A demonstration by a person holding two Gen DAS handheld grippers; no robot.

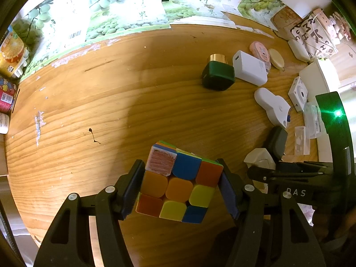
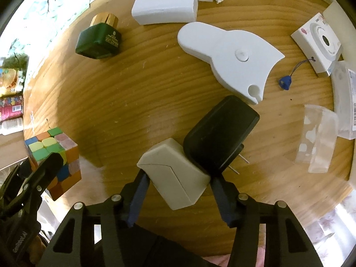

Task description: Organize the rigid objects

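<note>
A scrambled Rubik's cube [image 1: 178,187] is clamped between the pads of my left gripper [image 1: 180,178], just above the wooden table [image 1: 111,111]; the right wrist view shows the cube [image 2: 66,153] at the lower left. My right gripper [image 2: 178,180] has its pads against both sides of a pale grey box [image 2: 175,169], which is tilted. A black plug adapter [image 2: 220,133] leans against the box's far side, prongs pointing right. In the left wrist view the box [image 1: 259,158] and adapter [image 1: 277,142] sit at the right, ahead of the right gripper's body.
Beyond lie a green bottle with a gold cap [image 2: 99,40], a white charger [image 2: 165,2], a white curved plastic piece [image 2: 229,53] and a small blue charm [image 2: 284,82]. A camera box [image 2: 318,42] and clear plastic cases [image 2: 318,138] line the right edge. Printed grape cartons [image 1: 124,11] stand at the back.
</note>
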